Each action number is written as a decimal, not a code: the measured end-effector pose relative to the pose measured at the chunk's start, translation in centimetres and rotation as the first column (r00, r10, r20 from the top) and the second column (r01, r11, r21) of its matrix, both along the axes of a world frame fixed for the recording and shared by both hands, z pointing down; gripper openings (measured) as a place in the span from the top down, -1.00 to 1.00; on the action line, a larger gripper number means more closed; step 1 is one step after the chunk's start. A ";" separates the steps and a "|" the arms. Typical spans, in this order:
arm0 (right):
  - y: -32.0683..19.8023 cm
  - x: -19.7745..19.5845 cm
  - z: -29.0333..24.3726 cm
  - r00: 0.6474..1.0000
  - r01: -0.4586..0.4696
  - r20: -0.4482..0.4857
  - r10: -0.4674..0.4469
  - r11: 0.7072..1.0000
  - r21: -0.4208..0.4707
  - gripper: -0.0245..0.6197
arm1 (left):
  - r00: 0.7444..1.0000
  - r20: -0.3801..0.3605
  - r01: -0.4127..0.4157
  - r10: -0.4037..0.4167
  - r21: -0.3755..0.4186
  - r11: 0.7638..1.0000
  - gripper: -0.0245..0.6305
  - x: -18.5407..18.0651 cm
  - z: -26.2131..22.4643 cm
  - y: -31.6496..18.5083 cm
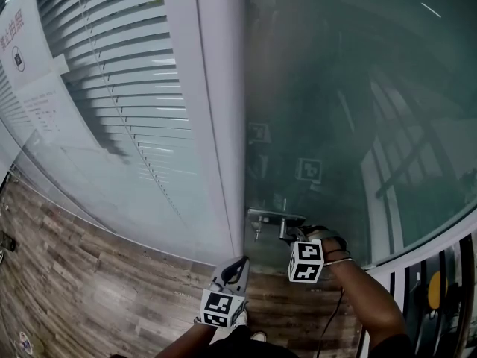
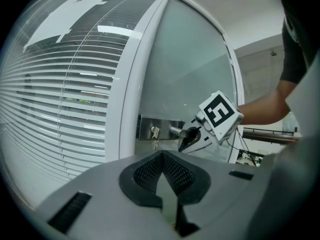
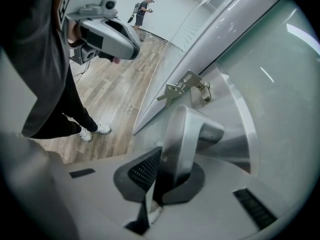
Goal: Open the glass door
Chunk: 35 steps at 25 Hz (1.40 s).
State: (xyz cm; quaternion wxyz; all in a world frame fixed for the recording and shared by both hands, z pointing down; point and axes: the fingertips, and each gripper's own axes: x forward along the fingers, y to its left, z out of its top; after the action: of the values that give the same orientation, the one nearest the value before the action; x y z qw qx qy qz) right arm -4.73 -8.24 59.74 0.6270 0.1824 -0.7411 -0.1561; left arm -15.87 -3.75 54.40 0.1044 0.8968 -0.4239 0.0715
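The frosted glass door (image 1: 335, 88) fills the right of the head view, with a steel lock plate (image 1: 261, 216) and lever handle (image 1: 289, 219) low on its left edge. My right gripper (image 1: 291, 234) points steeply down onto that lever. In the right gripper view the handle (image 3: 187, 129) runs down between the black pads, and the right gripper (image 3: 170, 173) is shut on it. The left gripper view shows the right gripper (image 2: 188, 140) at the handle (image 2: 176, 131), with keys (image 2: 154, 134) hanging from the lock. My left gripper (image 1: 240, 264) (image 2: 162, 156) hangs lower left of the handle, shut and empty.
A white door post (image 1: 220, 88) stands left of the glass door. Beyond it is a glass wall with slatted blinds (image 1: 112, 51) and stuck-on papers (image 1: 19, 43). Wood floor (image 1: 89, 274) lies below. Another person (image 3: 145, 9) stands far off across the room.
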 end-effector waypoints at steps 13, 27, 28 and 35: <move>-0.7 -3.7 -0.1 0.871 -0.035 0.491 -0.001 0.997 0.064 0.88 | 1.000 -0.008 0.005 -0.005 -0.014 1.000 0.92 -0.1 -0.3 0.4; -2.8 -3.3 -0.4 0.824 -0.104 0.561 0.082 0.995 0.007 0.88 | 0.999 -0.001 -0.035 0.035 -0.025 0.999 0.92 1.6 0.4 -0.2; -3.0 -3.3 -0.4 0.825 -0.101 0.559 0.085 0.995 -0.002 0.88 | 0.999 -0.001 -0.037 0.037 -0.026 0.999 0.92 1.6 0.4 -0.3; -5.3 -2.5 -0.2 0.825 -0.125 0.552 0.122 0.992 -0.032 0.88 | 0.998 0.002 -0.063 0.063 -0.020 0.998 0.92 1.9 0.5 -1.4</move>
State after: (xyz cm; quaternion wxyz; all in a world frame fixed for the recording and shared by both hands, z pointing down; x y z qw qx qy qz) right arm -7.27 -13.59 59.54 0.3946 0.2690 -0.8767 -0.0578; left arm -13.97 -5.18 54.86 0.1102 0.9085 -0.3950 0.0801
